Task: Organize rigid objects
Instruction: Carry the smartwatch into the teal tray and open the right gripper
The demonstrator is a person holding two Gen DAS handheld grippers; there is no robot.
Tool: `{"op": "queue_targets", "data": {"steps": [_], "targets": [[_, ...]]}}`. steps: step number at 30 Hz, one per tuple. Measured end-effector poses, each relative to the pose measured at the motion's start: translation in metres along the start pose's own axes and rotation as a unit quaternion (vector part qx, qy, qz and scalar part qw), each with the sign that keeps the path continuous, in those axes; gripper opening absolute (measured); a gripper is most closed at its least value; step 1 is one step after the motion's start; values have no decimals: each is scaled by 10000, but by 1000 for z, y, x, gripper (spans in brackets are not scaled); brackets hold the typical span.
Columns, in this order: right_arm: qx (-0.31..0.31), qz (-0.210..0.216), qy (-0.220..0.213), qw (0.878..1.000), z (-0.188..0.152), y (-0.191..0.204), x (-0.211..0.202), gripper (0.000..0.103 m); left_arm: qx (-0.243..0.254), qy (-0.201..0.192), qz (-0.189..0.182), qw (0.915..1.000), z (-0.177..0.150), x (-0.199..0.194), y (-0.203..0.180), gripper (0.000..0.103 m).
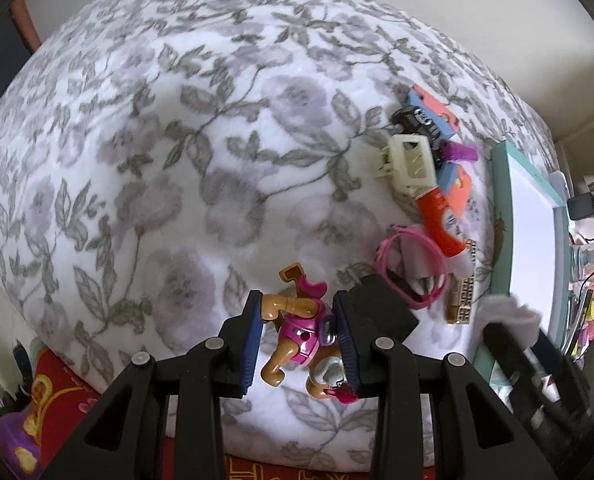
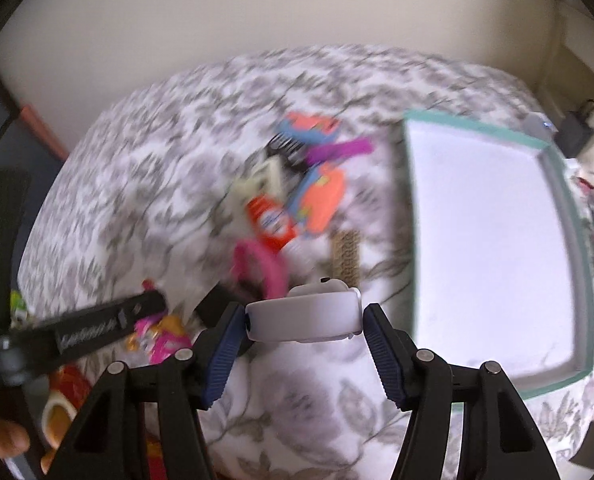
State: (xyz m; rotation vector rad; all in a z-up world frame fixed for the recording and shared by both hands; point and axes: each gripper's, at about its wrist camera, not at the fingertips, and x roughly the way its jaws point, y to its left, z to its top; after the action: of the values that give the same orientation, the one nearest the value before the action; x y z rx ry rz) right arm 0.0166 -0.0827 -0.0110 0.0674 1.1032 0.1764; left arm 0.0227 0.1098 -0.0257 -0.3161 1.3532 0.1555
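Observation:
My left gripper (image 1: 297, 302) points down over the floral bedspread. It is shut on a pink and tan toy dog (image 1: 301, 336), with the blue pads pressing its sides. The right wrist view, which is blurred, shows the same toy dog (image 2: 157, 342) at the lower left under one of the left gripper's black fingers (image 2: 109, 324). My right gripper (image 2: 304, 313) is shut on a white rounded case (image 2: 297, 322), held above the bedspread just left of the teal-rimmed white tray (image 2: 477, 126). In the left wrist view the right gripper (image 1: 517, 330) and the case (image 1: 505, 308) hang by the tray's (image 1: 501, 200) near edge.
A pile lies left of the tray: cream hair clip (image 1: 411, 160), black toy car (image 1: 413, 118), orange tube (image 1: 441, 216), blue-orange cards (image 1: 433, 110), purple piece (image 1: 461, 152), pink band (image 1: 413, 268), gold comb (image 1: 463, 296), black block (image 1: 381, 308). Red patterned fabric (image 1: 61, 392) lies below the bed edge.

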Motion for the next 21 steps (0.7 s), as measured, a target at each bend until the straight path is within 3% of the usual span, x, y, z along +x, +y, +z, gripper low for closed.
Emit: {"op": "queue_targets", "data": {"steps": [8, 15, 21], "targets": [[891, -422, -105, 9951, 38, -60, -9, 64, 376, -150, 74, 9992, 30, -20, -46, 37], [1408, -970, -159, 9851, 62, -119, -4, 64, 999, -252, -1, 9947, 44, -26, -125, 37], [1732, -1152, -223, 9779, 74, -162, 2, 64, 1451, -102, -146, 9893, 48, -7, -189, 37]]}}
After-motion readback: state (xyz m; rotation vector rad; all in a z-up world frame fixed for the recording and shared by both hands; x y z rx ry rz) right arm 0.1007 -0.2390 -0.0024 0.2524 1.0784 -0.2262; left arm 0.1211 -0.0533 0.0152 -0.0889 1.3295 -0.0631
